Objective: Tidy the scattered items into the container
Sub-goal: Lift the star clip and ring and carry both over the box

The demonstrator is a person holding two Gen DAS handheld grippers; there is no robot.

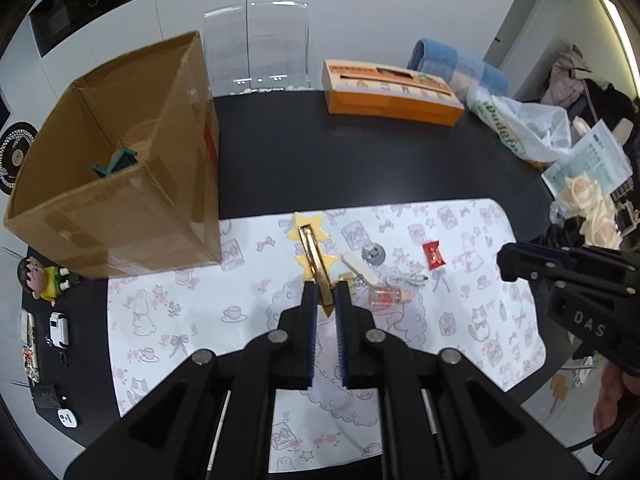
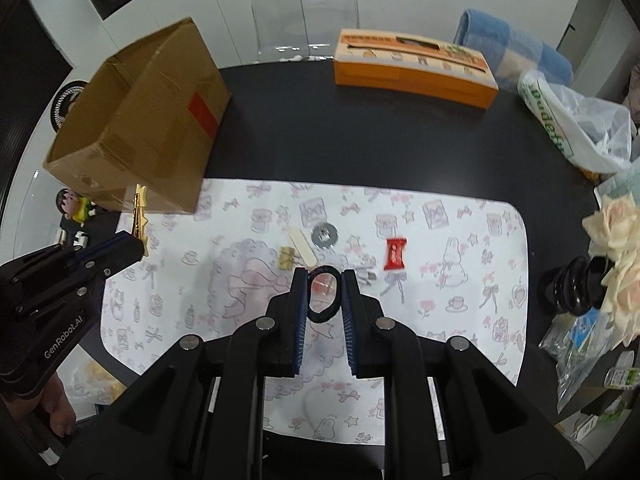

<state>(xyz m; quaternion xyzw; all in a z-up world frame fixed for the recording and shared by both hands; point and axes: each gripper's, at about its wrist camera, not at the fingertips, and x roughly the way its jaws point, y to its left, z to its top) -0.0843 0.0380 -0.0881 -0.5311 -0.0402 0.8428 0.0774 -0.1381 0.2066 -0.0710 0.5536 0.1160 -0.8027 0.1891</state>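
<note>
Left gripper (image 1: 326, 294) pinched on a gold metal hair clip with yellow stars (image 1: 314, 254); clip runs forward out of the jaws, its near end between the blue pads, stars at the far end; seen from the right wrist the clip (image 2: 140, 210) stands above the fingertips, in front of the box's near wall, clear of the mat.

Right gripper (image 2: 325, 292) pressed together on a black elastic hair tie (image 2: 322, 316); the loop is squeezed into an oval between the pads, its top poking just past the tips.

Open brown cardboard box (image 1: 120, 168) sits on the black table (image 1: 360, 160) at far left, just beside the white patterned mat (image 1: 200, 320); a teal object (image 1: 114, 164) lies inside.

On the mat, beyond both claws: small clear bottle with pink contents (image 1: 386, 295), pale flat stick (image 2: 302, 246), round silver metal piece (image 2: 324, 235), red candy wrapper (image 2: 395, 254), small beige clip (image 2: 286, 258); all near each other, apart from the grippers.

Orange tissue box (image 2: 412, 70) at the table's far edge.
</note>
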